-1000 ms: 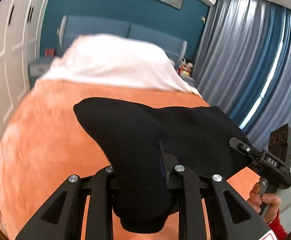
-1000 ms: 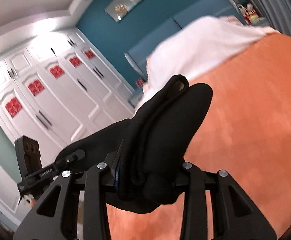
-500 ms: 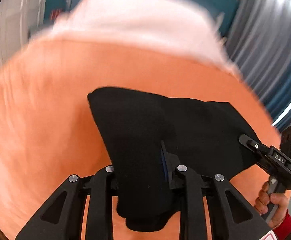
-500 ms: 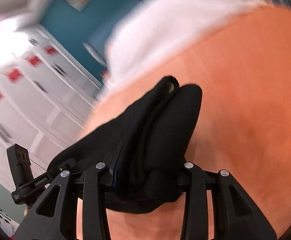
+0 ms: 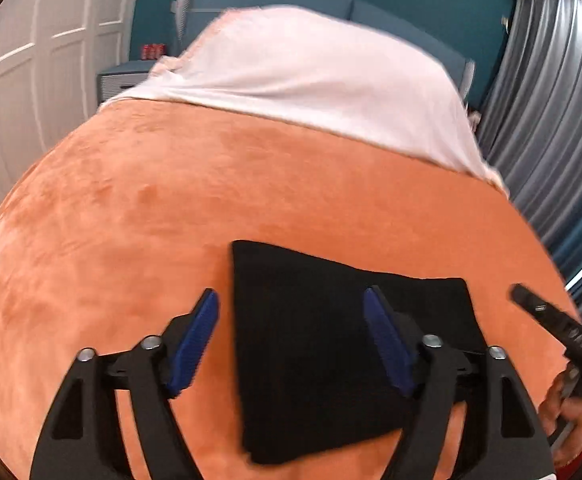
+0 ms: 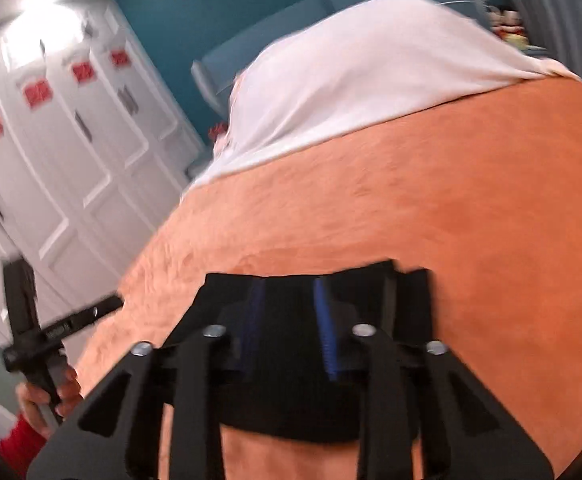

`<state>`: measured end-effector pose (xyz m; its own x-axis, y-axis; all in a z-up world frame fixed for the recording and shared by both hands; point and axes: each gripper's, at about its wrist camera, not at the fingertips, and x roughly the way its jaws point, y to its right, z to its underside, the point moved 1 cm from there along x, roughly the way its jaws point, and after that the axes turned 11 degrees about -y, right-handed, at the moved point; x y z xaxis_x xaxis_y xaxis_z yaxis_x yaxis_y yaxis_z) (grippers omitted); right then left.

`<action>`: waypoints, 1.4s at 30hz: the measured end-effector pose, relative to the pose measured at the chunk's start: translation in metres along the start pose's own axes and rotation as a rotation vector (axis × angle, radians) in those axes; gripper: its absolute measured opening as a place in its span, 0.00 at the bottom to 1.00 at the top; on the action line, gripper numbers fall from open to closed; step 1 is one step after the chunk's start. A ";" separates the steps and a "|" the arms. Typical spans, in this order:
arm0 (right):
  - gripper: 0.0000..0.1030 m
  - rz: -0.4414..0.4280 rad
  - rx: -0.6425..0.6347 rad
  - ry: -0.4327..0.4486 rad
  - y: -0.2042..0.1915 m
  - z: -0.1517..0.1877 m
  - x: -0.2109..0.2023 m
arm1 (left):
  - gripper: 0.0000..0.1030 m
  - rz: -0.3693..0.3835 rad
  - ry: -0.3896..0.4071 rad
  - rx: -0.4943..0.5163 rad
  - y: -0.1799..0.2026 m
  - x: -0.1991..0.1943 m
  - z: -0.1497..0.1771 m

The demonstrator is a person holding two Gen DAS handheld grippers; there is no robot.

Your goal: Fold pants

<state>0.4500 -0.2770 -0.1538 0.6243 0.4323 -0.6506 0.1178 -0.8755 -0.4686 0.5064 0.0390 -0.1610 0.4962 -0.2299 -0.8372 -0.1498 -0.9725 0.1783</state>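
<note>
The black pants (image 5: 323, 344) lie folded flat in a compact rectangle on the orange blanket (image 5: 151, 208). My left gripper (image 5: 291, 312) is open, its blue-padded fingers spread over the fold's left part, holding nothing. My right gripper (image 6: 287, 304) hovers over the same black pants (image 6: 371, 292), its blue pads a small gap apart with no cloth pinched between them. Each gripper shows in the other's view: the right one (image 5: 551, 320) at the right edge, the left one (image 6: 71, 320) at the left edge.
The bed carries a white sheet (image 5: 311, 76) over its far half. White wardrobe doors (image 6: 51, 152) stand to the left, grey-blue curtains (image 5: 551, 120) to the right, a teal wall and blue headboard (image 5: 271, 0) behind.
Both grippers were shut on the pants and held them up. Now the pants lie flat on the blanket and both grippers have let go and opened, the left one widely.
</note>
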 end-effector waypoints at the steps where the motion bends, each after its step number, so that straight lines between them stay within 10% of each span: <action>1: 0.21 0.020 -0.001 -0.038 -0.001 -0.005 0.021 | 0.73 -0.031 -0.030 0.006 0.005 0.016 -0.002; 4: 0.10 0.184 0.064 -0.192 0.035 0.007 0.088 | 0.78 -0.157 -0.220 0.045 0.012 0.095 0.014; 8: 0.06 0.063 0.261 -0.170 0.077 0.015 0.088 | 0.89 -0.148 -0.189 -0.027 -0.003 0.103 0.032; 16: 0.15 0.136 0.173 -0.066 -0.009 0.060 -0.045 | 0.89 -0.187 -0.140 -0.021 0.026 -0.026 0.070; 21: 0.40 0.207 0.093 0.004 -0.073 0.133 -0.129 | 0.94 -0.263 -0.068 0.053 0.067 -0.131 0.141; 25: 0.42 0.258 0.011 0.026 -0.112 0.181 -0.171 | 0.94 -0.296 -0.048 0.095 0.090 -0.184 0.192; 42: 0.50 0.261 -0.024 0.003 -0.148 0.286 -0.252 | 0.95 -0.317 -0.081 0.140 0.116 -0.234 0.309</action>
<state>0.0545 -0.1944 -0.0919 0.6385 0.1904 -0.7457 -0.0293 -0.9622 -0.2707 0.1090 -0.0083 -0.1043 0.4687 0.0918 -0.8786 -0.1177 -0.9792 -0.1650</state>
